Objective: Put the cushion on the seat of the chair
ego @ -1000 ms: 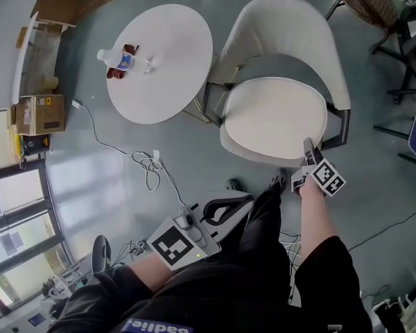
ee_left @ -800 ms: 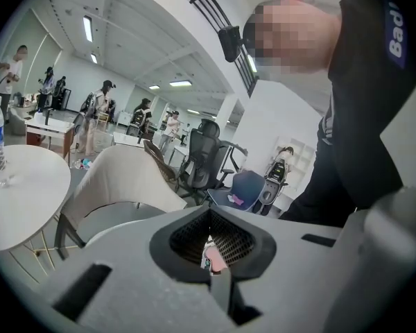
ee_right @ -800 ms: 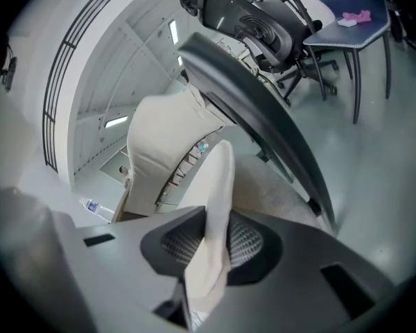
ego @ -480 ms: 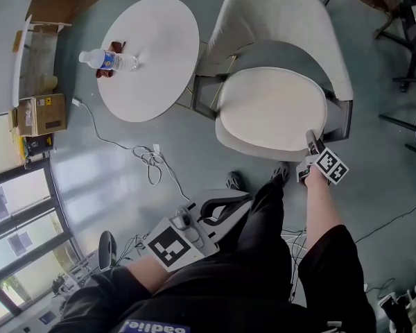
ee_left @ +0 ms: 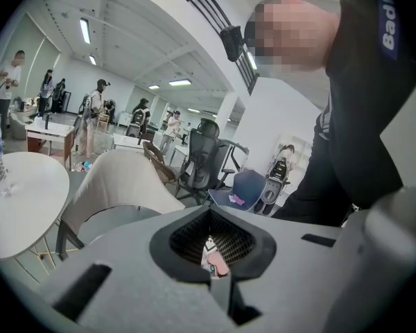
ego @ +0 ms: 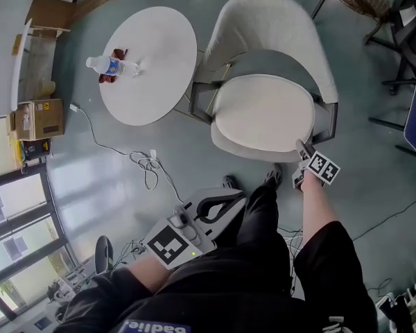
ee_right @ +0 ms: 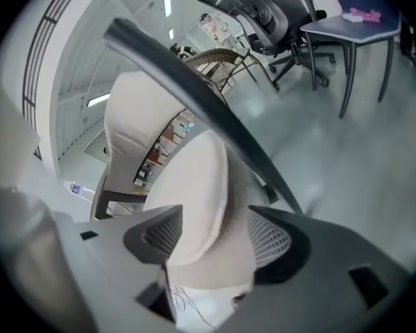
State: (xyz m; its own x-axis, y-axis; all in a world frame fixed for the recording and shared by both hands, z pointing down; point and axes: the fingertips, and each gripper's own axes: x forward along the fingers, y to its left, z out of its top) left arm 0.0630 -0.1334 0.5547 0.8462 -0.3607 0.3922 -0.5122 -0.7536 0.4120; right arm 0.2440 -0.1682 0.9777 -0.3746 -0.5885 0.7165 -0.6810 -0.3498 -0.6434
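Looking down in the head view, the cushion [ego: 263,113] lies flat on the seat of the chair [ego: 277,19]. Placement looks done to me; what's left for you is to let go and pull clear. Your right gripper [ego: 303,150] is at the cushion's front right edge. Your left gripper [ego: 222,203] hangs low by your leg, well apart from the chair. A round table [ego: 159,82] with a bottle [ego: 111,64] stands just beside the chair, with a cable [ego: 149,165] on the floor and a box [ego: 38,116] far left. None of them is in the way.

Left gripper view: the jaws are together with nothing between them. The chair and table are ahead, and people stand far behind.

Right gripper view: the jaws are clamped on the cushion's rim, one pad on each side. The dark chair frame [ee_right: 194,96] runs close past the gripper, so mind it when you back off.
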